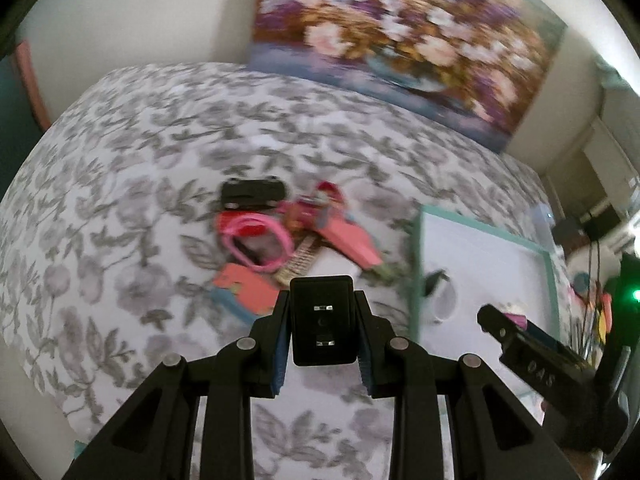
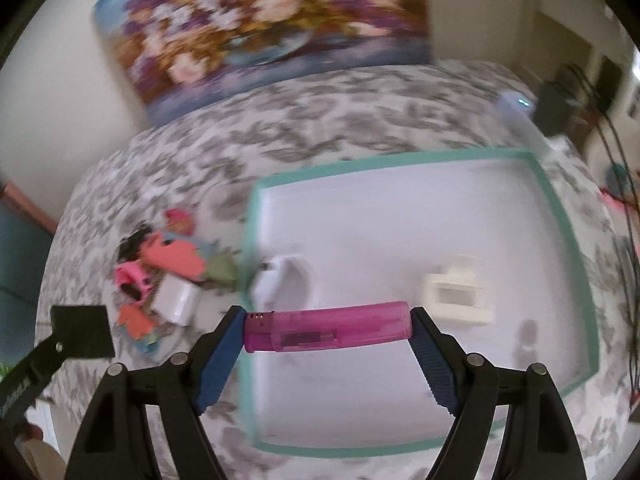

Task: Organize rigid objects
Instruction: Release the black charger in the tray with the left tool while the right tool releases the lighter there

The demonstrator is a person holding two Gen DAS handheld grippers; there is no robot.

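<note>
My left gripper (image 1: 322, 312) is shut on a small black rectangular block (image 1: 322, 332), held above the flowered cloth. Beyond it lies a pile of small things (image 1: 288, 240): a black toy car (image 1: 254, 194), a pink loop (image 1: 256, 246) and coral-coloured pieces. My right gripper (image 2: 327, 320) is shut on a pink lighter (image 2: 328, 330), gripped end to end and held crosswise over the white tray's teal rim (image 2: 400, 160). In the tray lie a white plug-like piece (image 2: 280, 276) by the left rim and a cream block (image 2: 456, 294). The black block (image 2: 82, 332) also shows at the left of the right wrist view.
A flowered cloth (image 1: 140, 160) covers the surface. A large flower painting (image 1: 400, 32) leans on the wall behind it. Cables and dark equipment (image 2: 560, 108) stand past the tray's far right corner. The right gripper's finger (image 1: 516, 332) reaches in at the right of the left wrist view.
</note>
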